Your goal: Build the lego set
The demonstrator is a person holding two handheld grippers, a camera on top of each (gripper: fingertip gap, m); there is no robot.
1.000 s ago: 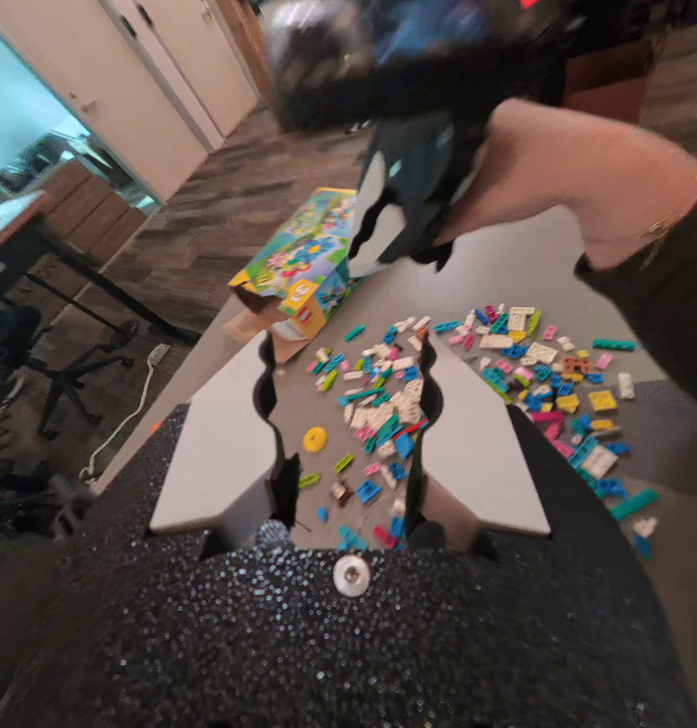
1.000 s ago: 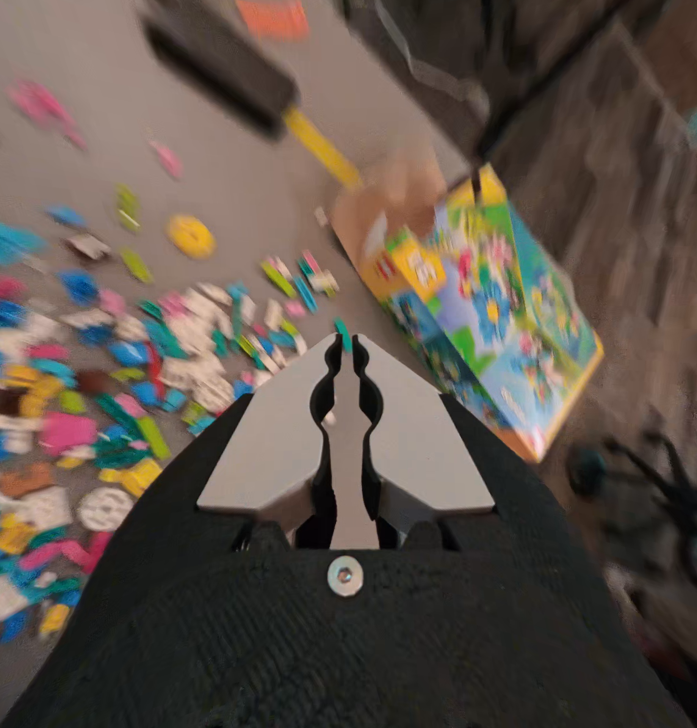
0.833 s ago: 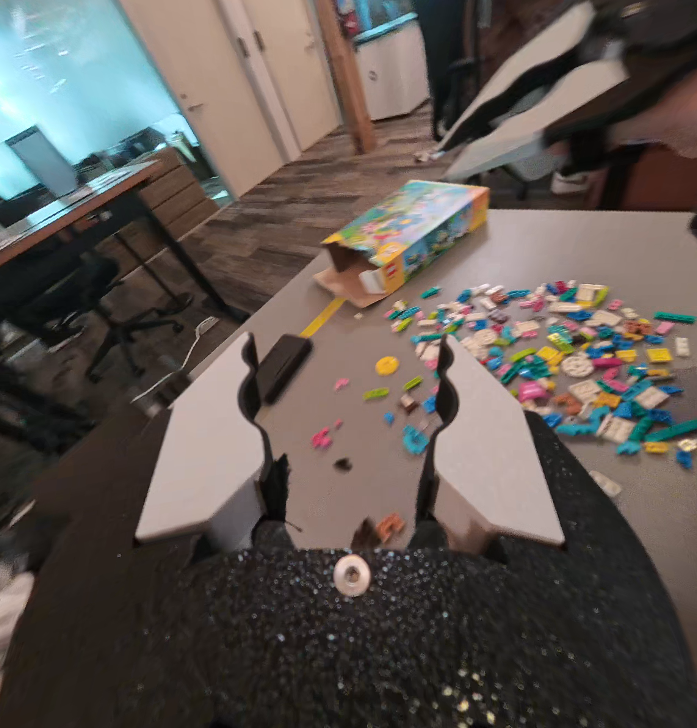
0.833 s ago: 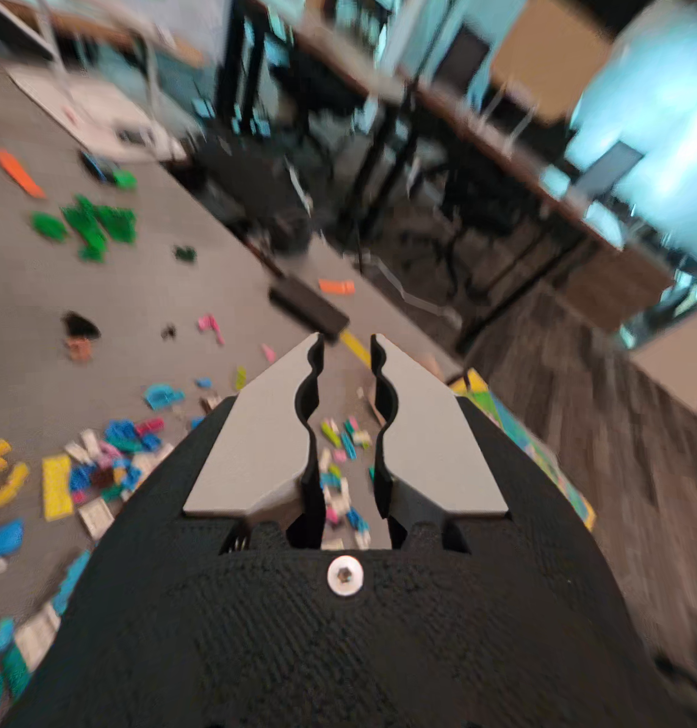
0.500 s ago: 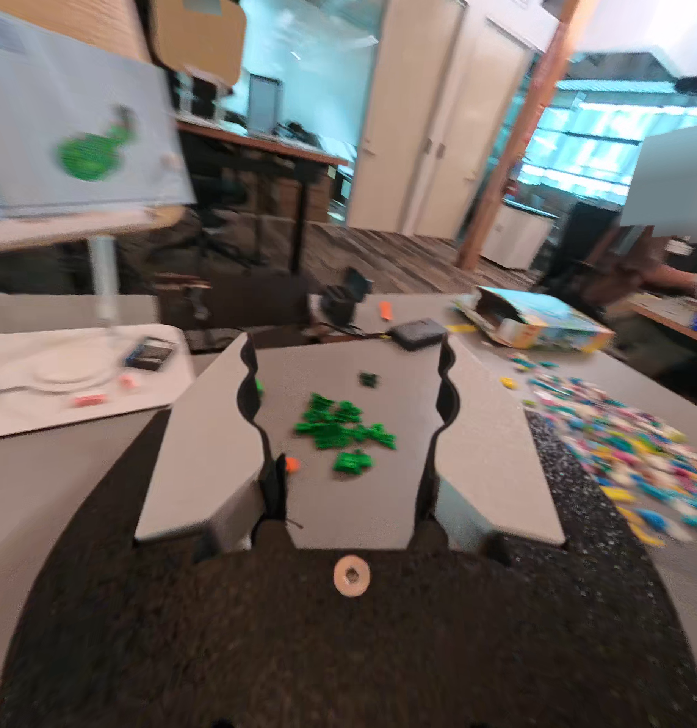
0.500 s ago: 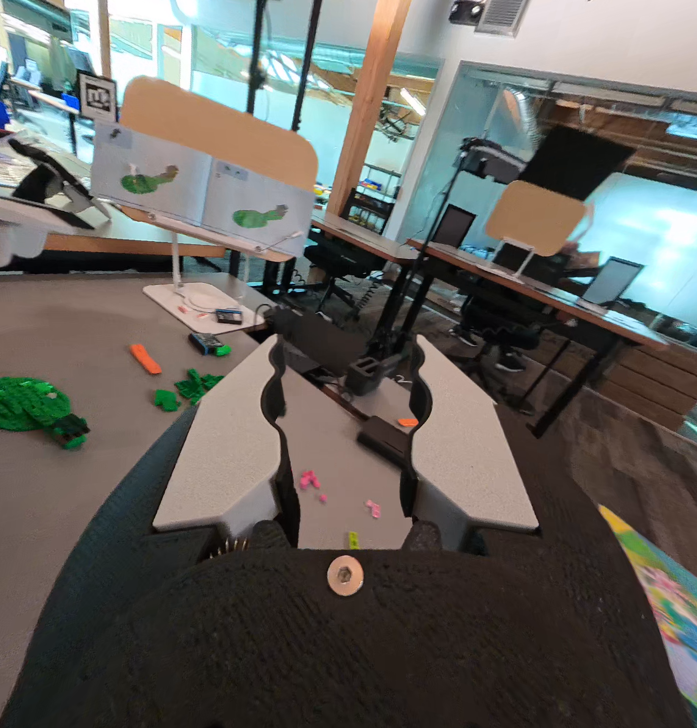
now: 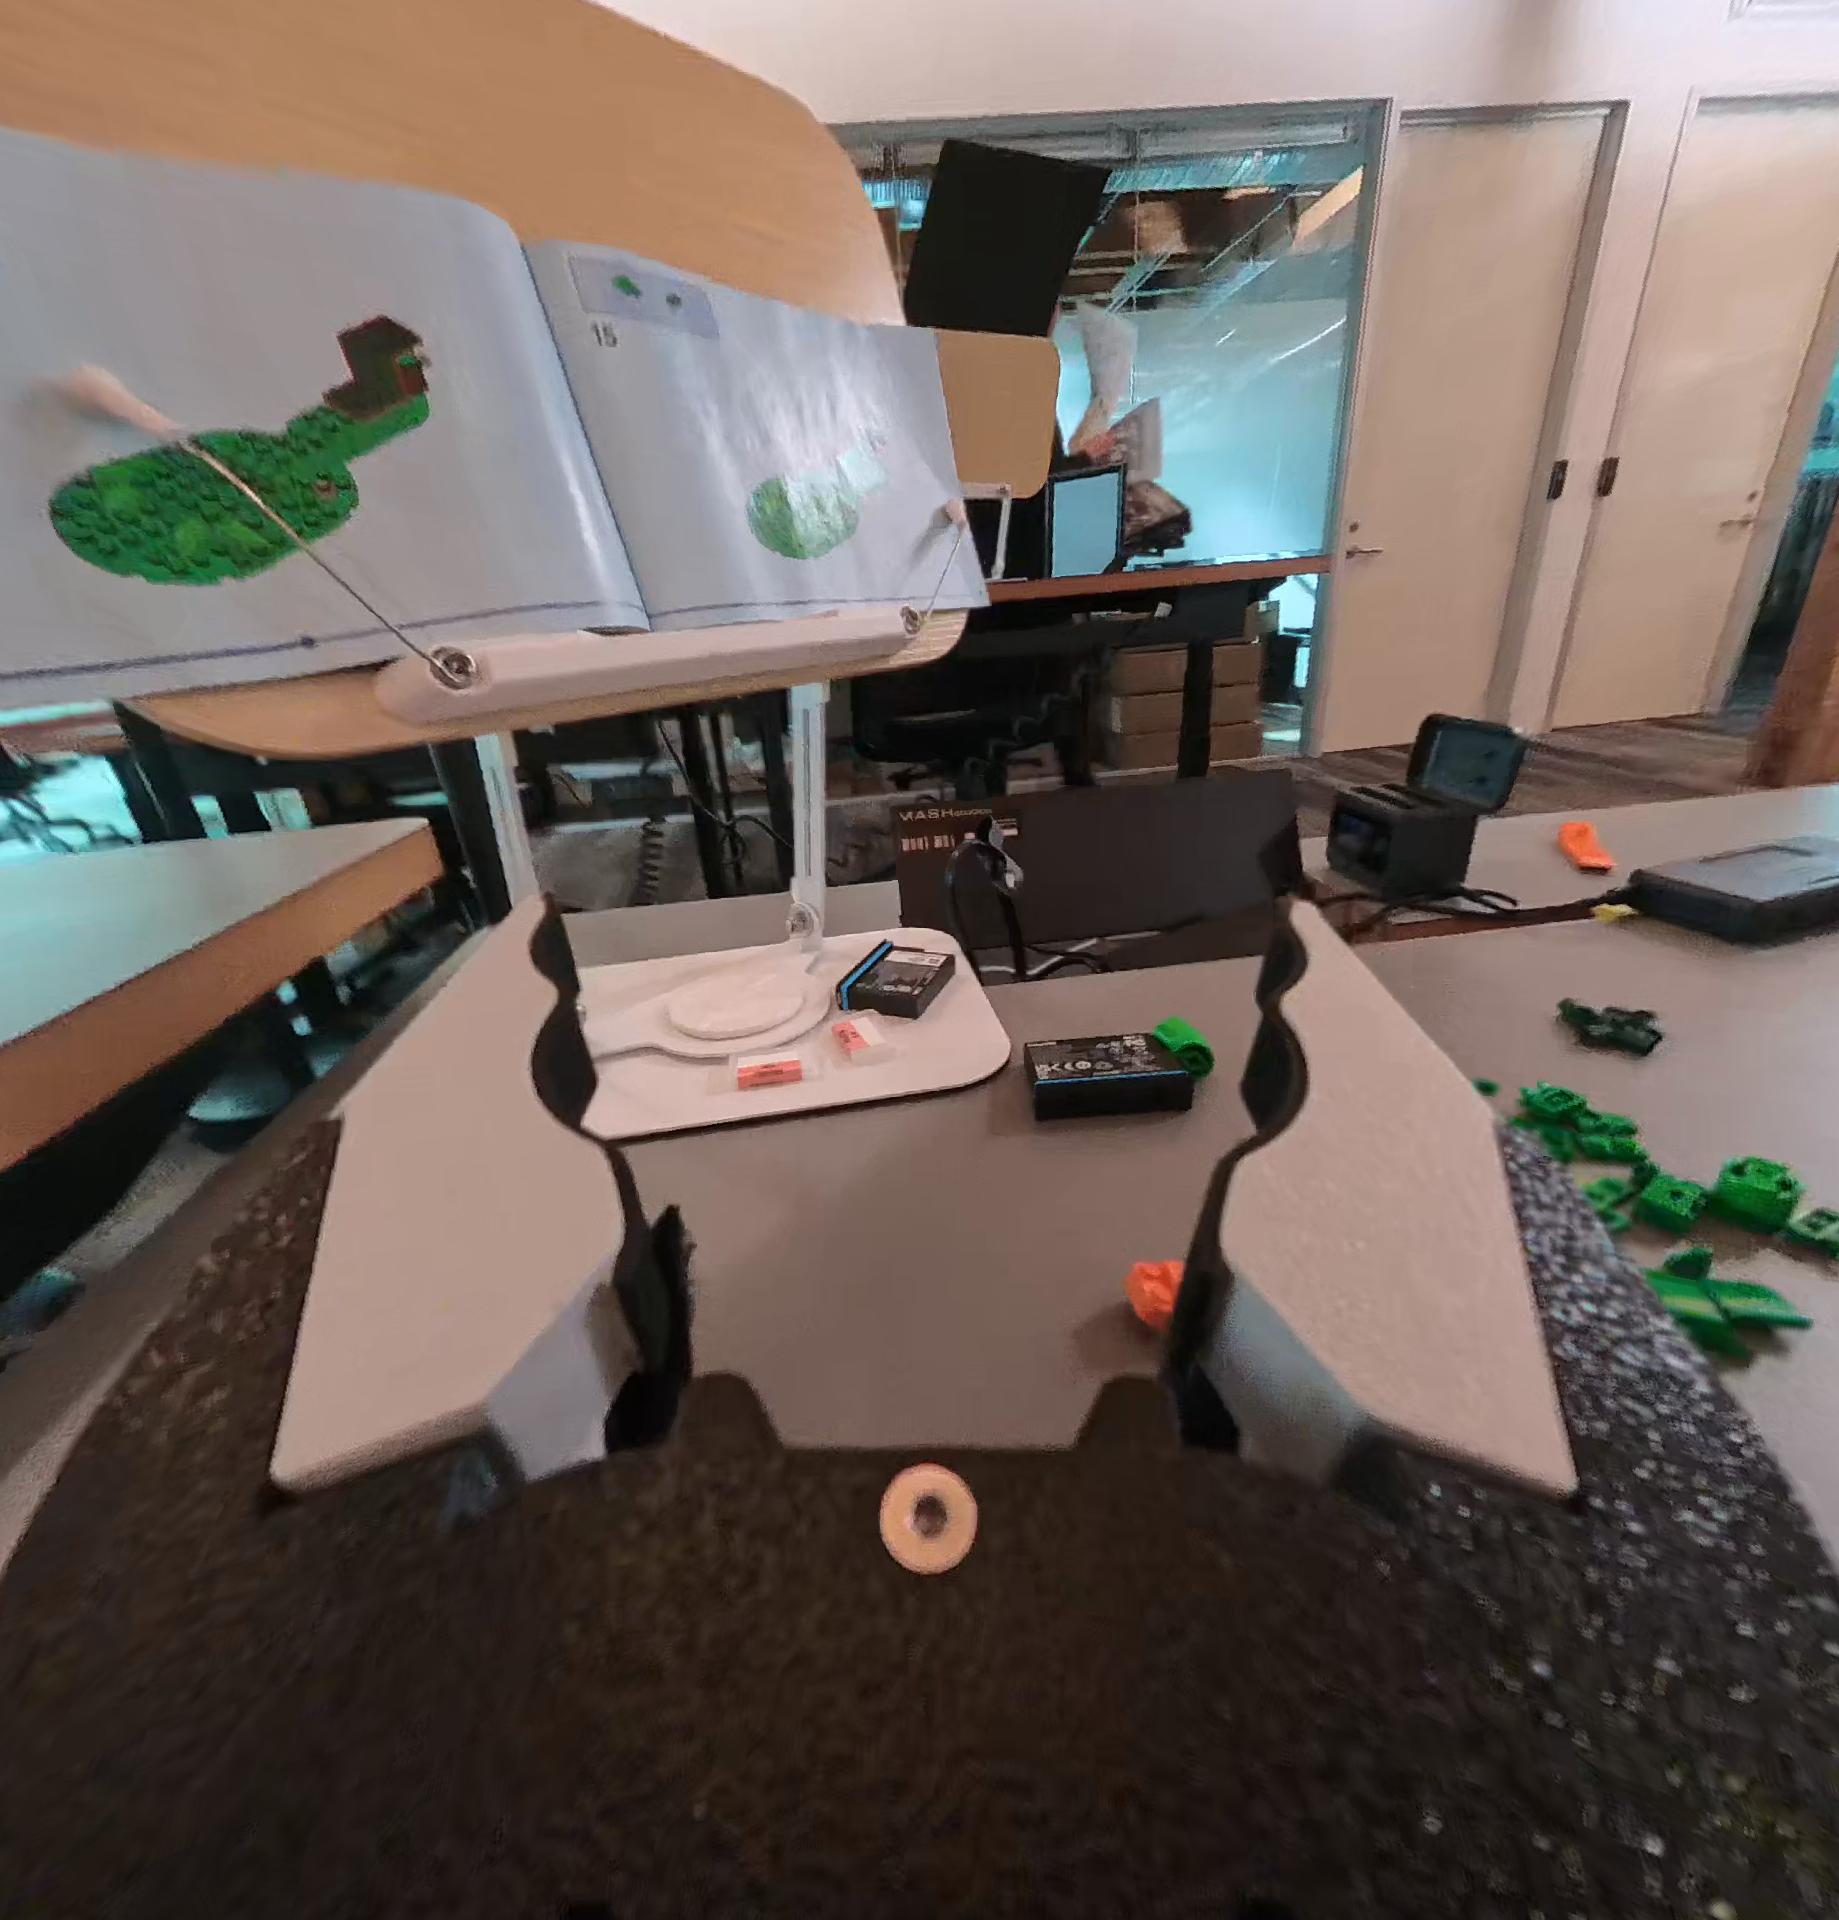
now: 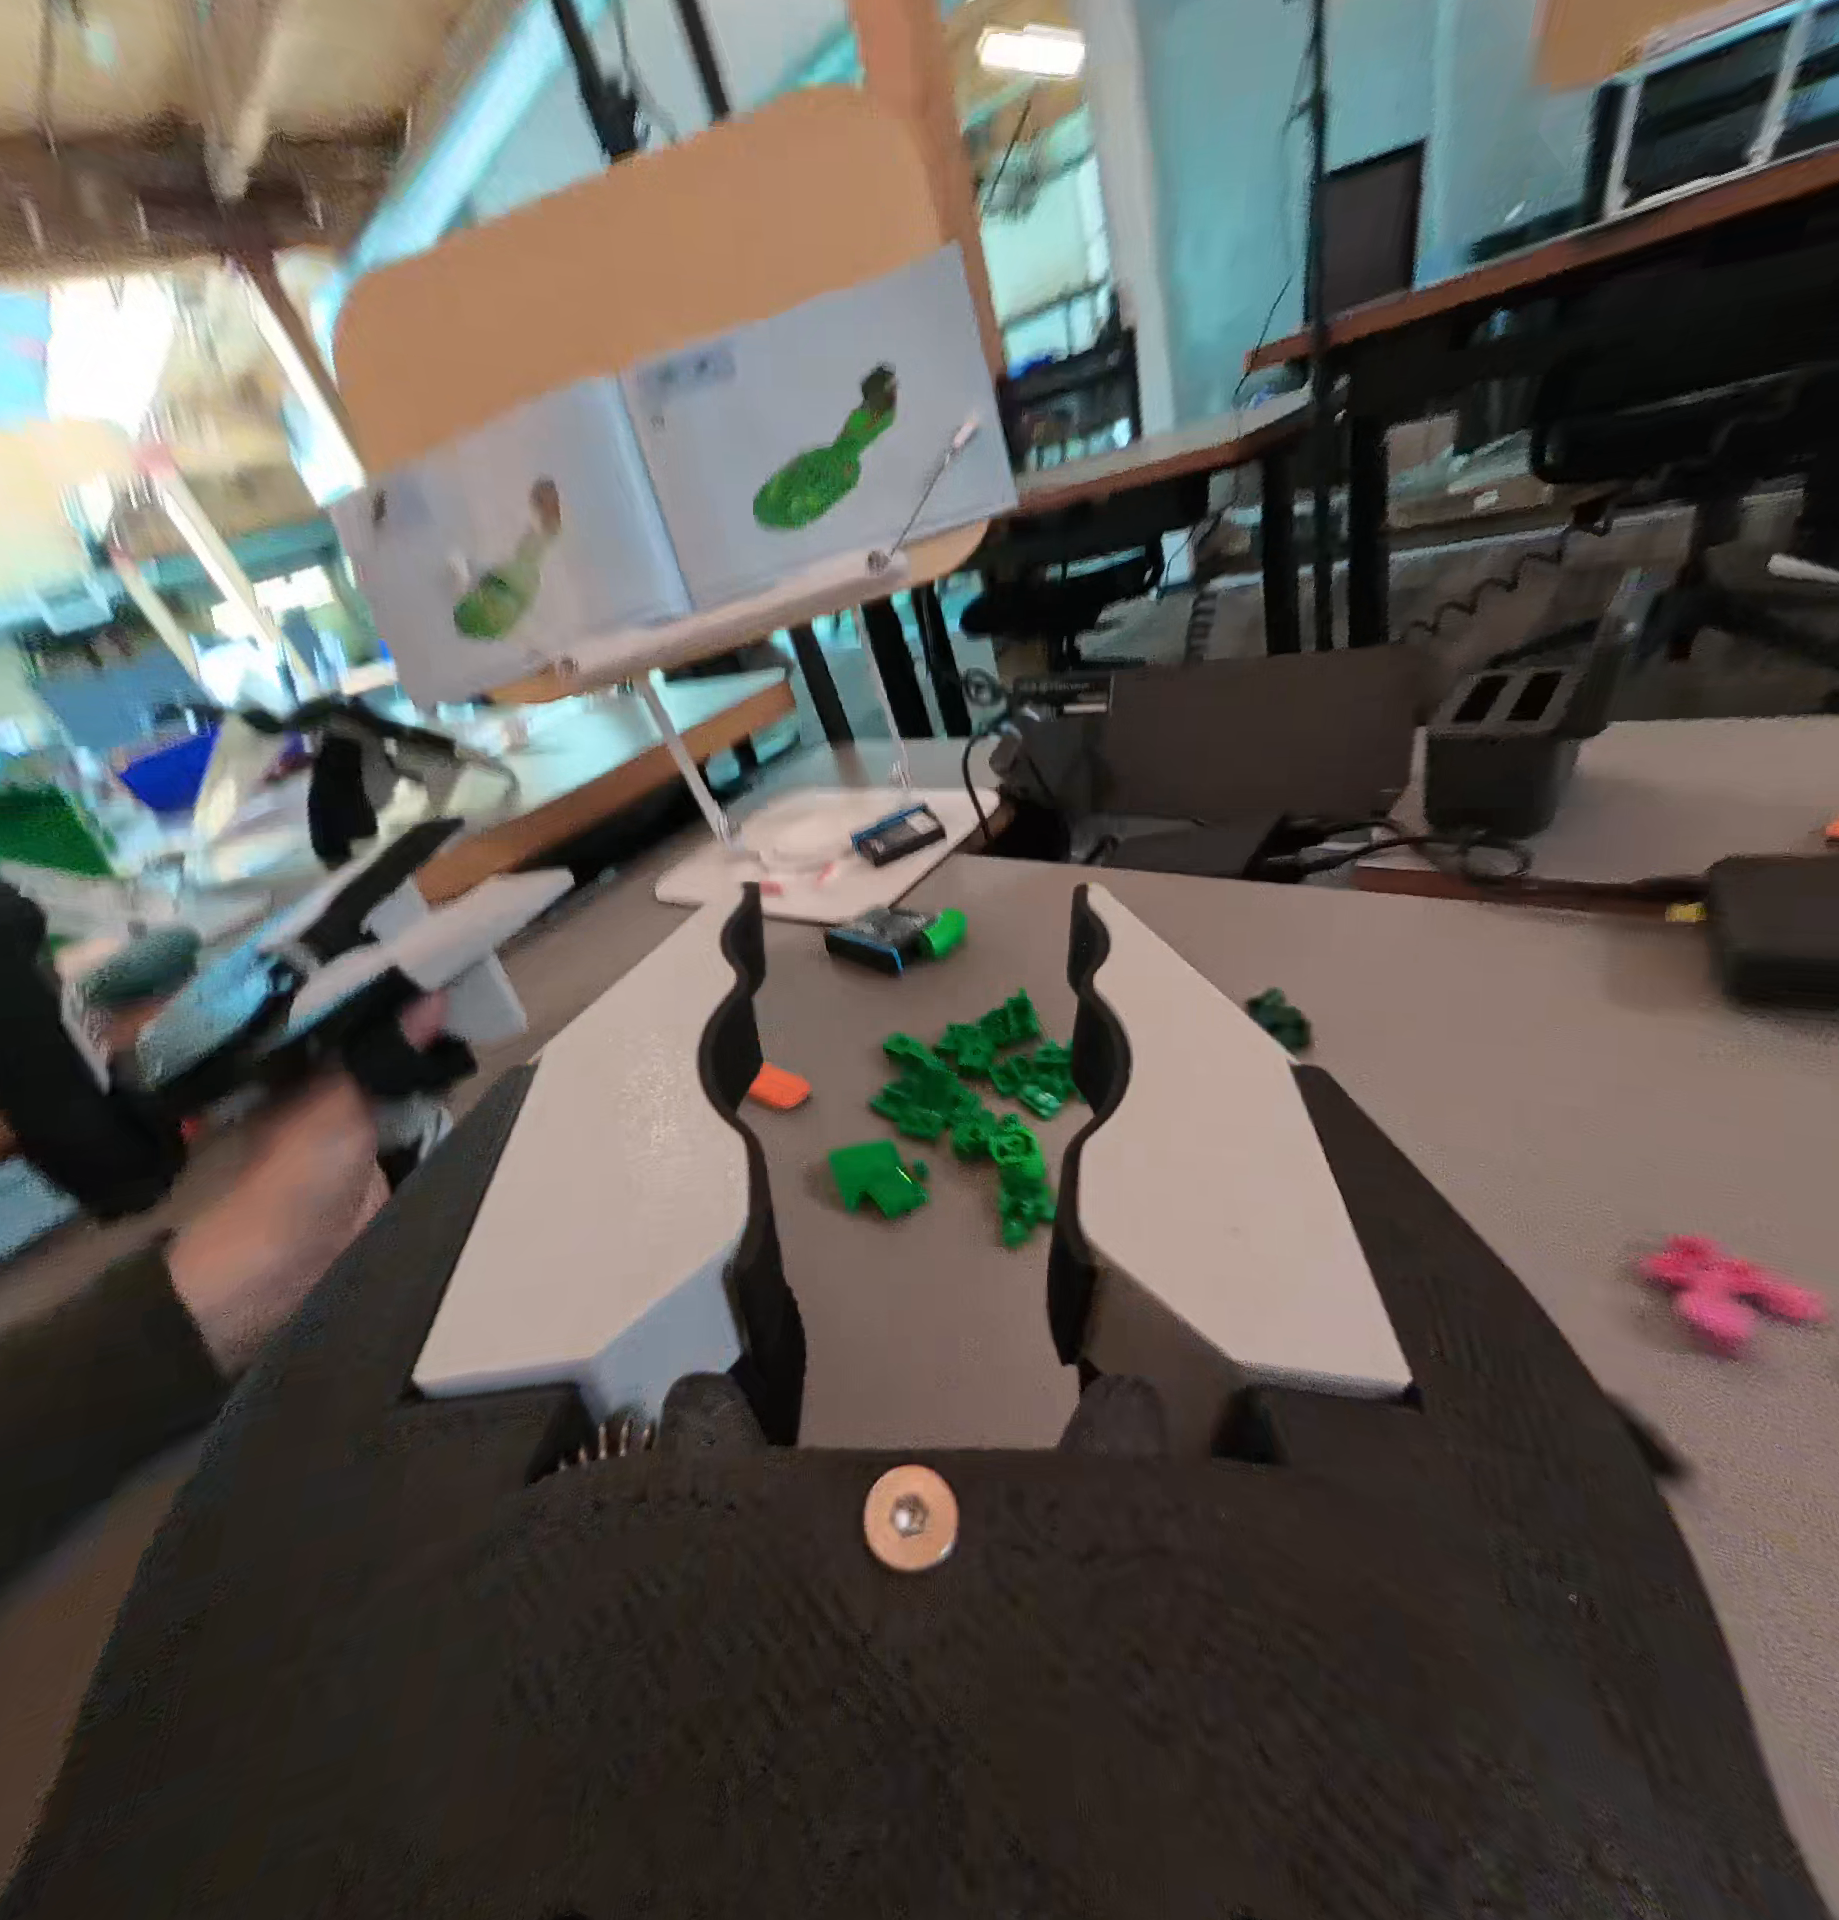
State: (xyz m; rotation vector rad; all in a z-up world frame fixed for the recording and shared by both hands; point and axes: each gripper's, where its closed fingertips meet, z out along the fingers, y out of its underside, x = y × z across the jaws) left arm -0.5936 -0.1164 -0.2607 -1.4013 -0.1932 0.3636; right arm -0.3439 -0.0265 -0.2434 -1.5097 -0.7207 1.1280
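Observation:
Several loose green lego pieces (image 8: 967,1091) lie on the grey table (image 8: 1466,1122), seen between the fingers of my right gripper (image 8: 910,899), which is open and empty above them. They also show at the right of the left wrist view (image 7: 1673,1195). My left gripper (image 7: 910,920) is open wide and empty, pointing at the open instruction booklet (image 7: 458,436) on its stand. The booklet shows in the right wrist view (image 8: 686,478) too. The left gripper, held in a hand, shows at the left of the right wrist view (image 8: 364,956).
An orange piece (image 7: 1154,1290) lies by my left gripper's right finger and also shows in the right wrist view (image 8: 778,1089). A black battery (image 7: 1107,1065) with a green roll (image 7: 1185,1044), the stand's white base (image 7: 790,1049), a pink piece (image 8: 1725,1299) and black cases (image 7: 1767,888) are on the table.
Both grippers swung away from the colourful brick pile and box toward the green pieces and the booklet. My right gripper opened from nearly shut. The left gripper stayed open.

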